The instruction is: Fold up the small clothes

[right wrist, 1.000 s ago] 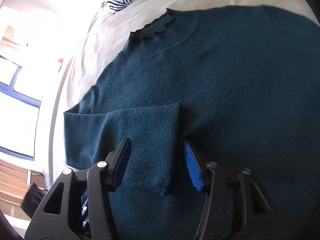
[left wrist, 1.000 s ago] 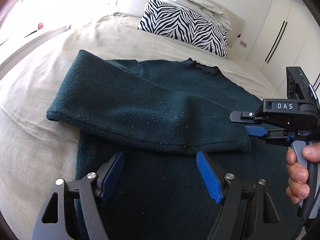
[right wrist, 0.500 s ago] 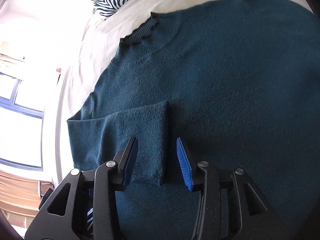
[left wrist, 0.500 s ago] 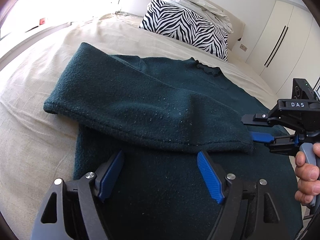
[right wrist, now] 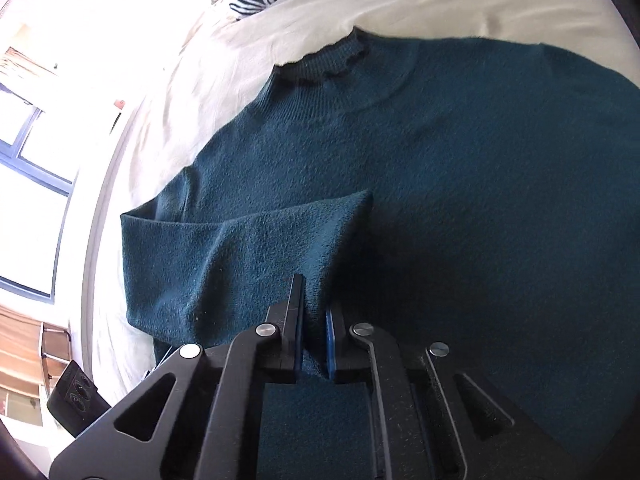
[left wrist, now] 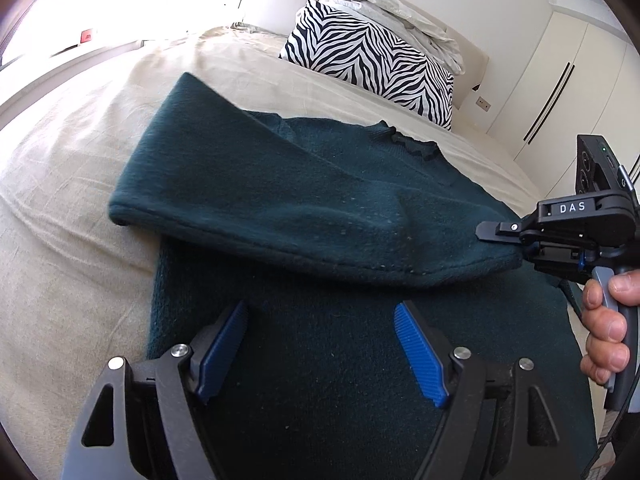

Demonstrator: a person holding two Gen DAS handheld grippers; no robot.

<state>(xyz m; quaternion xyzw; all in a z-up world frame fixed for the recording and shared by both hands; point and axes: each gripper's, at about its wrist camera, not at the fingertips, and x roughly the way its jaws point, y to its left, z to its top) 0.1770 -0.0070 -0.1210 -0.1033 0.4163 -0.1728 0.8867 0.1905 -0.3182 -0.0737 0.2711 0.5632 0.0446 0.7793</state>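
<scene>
A dark teal sweater [left wrist: 320, 340] [right wrist: 480, 200] lies flat on the cream bed, its frilled collar [right wrist: 320, 64] toward the pillows. One sleeve [left wrist: 280, 216] [right wrist: 240, 256] is folded across the body. My right gripper [right wrist: 314, 320] [left wrist: 516, 248] is shut on the cuff end of that sleeve, and the cloth bunches up between its blue pads. A hand [left wrist: 608, 320] holds its handle at the right. My left gripper [left wrist: 320, 344] hovers open over the sweater's lower body, with nothing between its fingers.
The cream bedsheet [left wrist: 72, 200] spreads to the left of the sweater. A zebra-striped pillow [left wrist: 372, 68] and white bedding [left wrist: 392, 4] lie at the headboard. White wardrobe doors [left wrist: 560, 92] stand at the far right. A window [right wrist: 32, 184] lies beyond the bed's left edge.
My right gripper's jaws have closed on the sleeve's cuff, which now puckers between them. The left gripper has stayed open in about the same place.
</scene>
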